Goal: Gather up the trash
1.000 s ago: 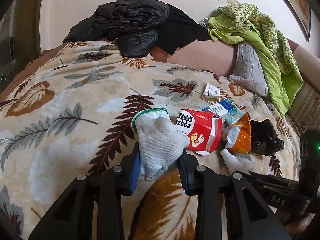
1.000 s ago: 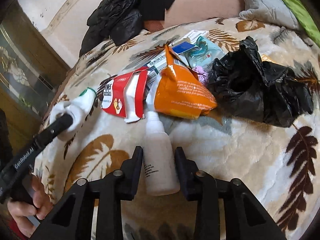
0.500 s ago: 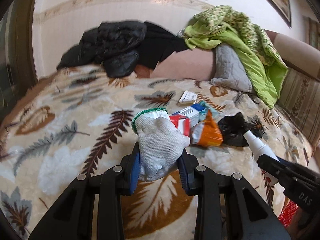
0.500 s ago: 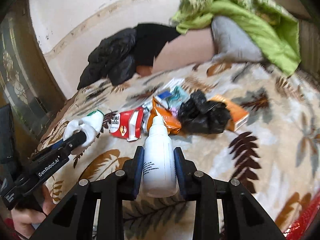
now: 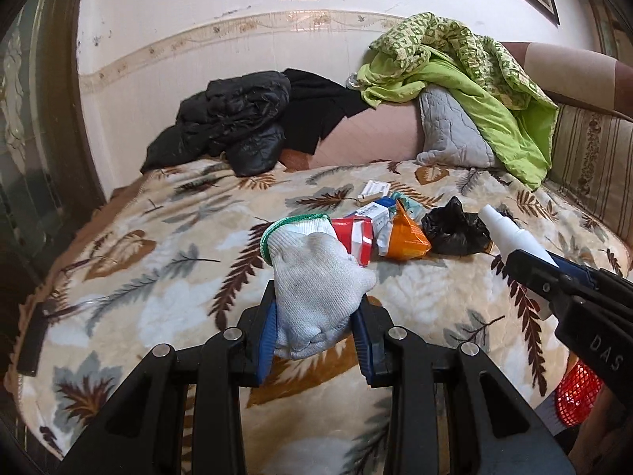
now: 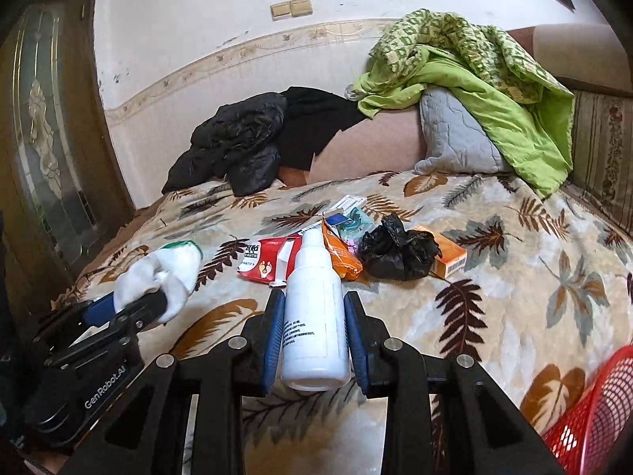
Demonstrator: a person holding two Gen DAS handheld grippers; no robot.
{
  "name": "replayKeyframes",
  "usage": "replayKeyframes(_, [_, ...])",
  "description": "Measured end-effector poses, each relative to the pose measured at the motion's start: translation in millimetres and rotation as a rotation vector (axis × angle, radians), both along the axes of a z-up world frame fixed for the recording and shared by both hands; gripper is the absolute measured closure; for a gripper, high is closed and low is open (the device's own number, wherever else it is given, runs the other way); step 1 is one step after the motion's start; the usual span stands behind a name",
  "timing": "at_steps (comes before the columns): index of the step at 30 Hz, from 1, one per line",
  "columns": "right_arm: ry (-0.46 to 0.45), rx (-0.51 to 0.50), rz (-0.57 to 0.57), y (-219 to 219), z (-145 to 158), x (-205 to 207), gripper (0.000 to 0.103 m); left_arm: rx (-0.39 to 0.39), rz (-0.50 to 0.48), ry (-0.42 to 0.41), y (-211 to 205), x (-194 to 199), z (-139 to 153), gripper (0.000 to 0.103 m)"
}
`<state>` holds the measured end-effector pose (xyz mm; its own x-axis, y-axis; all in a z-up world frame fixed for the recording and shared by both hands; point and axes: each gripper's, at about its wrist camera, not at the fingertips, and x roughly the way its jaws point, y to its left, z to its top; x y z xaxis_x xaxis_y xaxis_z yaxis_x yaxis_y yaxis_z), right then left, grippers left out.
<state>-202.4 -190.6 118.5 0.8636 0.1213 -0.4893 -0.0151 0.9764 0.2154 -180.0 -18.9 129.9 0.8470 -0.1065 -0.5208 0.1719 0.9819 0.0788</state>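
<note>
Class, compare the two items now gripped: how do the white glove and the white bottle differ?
The glove is soft knitted cloth, bunched in the left gripper; the bottle is smooth rigid plastic, keeping its shape in the right gripper. The glove has a green cuff edge; the bottle carries small print. Both are white and lifted off the bed.

One glove (image 5: 320, 277), one bottle (image 6: 314, 316), two grippers (image 5: 314, 332).

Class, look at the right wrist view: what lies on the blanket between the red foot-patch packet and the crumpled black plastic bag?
An orange packet lies between the red foot-patch packet and the black plastic bag. The right wrist view shows it, partly hidden behind the white bottle.
</note>
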Motion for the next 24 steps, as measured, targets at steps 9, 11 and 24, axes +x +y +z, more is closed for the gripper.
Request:
replayKeyframes(9, [0.018,-0.006,-0.016,-1.2,1.7,-1.2,0.071,0.005,-0.004,-0.015,-3.2,1.4,-7.9,0.070])
replayKeyframes(11, [0.029,0.007,-0.025,-4.7,1.6,-0.6,0.071,0.004,-0.008,-0.015,-3.3,1.9,-9.5,0.070])
replayKeyframes(24, [0.046,0.061,-0.086,-20.2,9.6,-4.8,0.071,-0.008,-0.025,-0.041,-3.8,5.5,-8.0,0.070])
